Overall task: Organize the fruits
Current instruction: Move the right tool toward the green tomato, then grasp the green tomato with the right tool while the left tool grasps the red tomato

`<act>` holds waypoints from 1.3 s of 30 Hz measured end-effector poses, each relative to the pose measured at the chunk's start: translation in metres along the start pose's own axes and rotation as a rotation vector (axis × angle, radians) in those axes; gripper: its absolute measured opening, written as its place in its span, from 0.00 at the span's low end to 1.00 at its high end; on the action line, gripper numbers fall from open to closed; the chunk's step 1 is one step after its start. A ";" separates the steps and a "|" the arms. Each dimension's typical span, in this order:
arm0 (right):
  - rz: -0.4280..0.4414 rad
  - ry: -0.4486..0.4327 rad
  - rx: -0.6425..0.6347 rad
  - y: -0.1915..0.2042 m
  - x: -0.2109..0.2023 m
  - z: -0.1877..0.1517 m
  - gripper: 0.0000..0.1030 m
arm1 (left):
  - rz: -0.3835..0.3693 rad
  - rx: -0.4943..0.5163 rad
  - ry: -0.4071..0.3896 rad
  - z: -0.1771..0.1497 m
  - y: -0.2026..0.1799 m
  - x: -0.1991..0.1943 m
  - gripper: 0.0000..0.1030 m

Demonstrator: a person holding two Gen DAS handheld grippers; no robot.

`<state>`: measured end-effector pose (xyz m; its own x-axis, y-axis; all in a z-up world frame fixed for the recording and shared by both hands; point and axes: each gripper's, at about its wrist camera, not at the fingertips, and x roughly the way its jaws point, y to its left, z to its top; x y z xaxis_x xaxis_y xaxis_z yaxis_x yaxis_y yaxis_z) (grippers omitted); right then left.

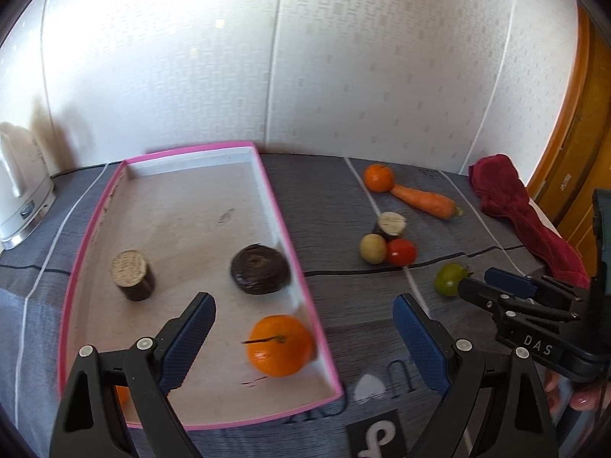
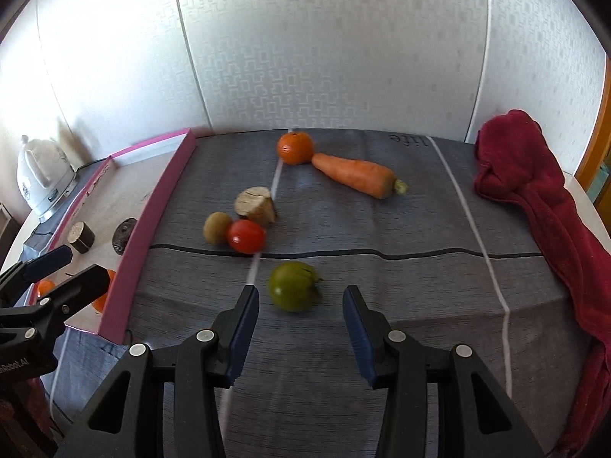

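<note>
Right wrist view: right gripper point(image 2: 301, 316) fingers wide open, empty, just short of the green tomato point(image 2: 293, 285); straddle it, close gently. Left gripper point(image 1: 305, 328) open, empty, above the tray point(image 1: 290, 225).

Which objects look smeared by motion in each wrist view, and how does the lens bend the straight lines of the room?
Left wrist view: the orange in the pink tray is smeared, and so is the tray's far rim; the wall seams bow outward. Right wrist view: the green tomato is slightly soft, the carrot fairly crisp; the wall panels and the cloth's white stripes curve toward the dark round frame edge.
</note>
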<state>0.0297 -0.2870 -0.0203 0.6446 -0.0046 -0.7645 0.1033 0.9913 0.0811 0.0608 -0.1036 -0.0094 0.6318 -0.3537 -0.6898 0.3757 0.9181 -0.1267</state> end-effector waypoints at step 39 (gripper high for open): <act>0.008 0.019 0.172 -0.030 0.023 0.007 0.33 | -0.047 0.127 -0.015 0.008 -0.054 0.027 0.84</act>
<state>0.0468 -0.3176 -0.0364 0.6319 0.0068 -0.7750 0.2277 0.9542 0.1940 0.0633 -0.1640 -0.0156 0.6211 -0.3994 -0.6743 0.4871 0.8708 -0.0670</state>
